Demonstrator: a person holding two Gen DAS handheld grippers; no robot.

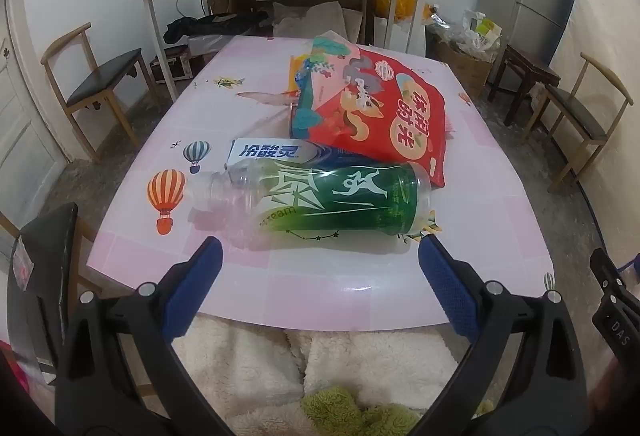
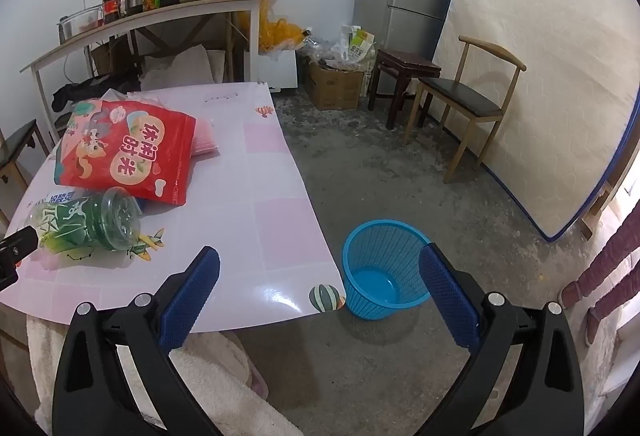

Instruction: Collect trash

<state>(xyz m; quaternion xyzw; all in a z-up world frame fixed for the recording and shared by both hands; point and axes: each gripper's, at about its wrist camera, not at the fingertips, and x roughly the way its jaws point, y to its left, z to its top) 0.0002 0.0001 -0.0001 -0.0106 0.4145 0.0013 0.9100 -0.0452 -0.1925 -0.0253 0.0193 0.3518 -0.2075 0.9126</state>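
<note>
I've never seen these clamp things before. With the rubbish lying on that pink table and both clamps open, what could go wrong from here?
The green-labelled clear plastic bottle lies on its side, so it may roll away when the open left gripper closes on it. The red snack bag rests partly over the white and blue toothpaste box, so pulling one may drag the other. The blue mesh waste basket stands on the floor beside the table corner; a drop could miss.

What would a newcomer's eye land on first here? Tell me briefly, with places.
The big red snack bag lies in the middle of the pink table, its near edge over a white and blue box. In front of it an uncapped green-labelled bottle lies on its side. On the floor by the table's corner stands an empty blue basket.
</note>
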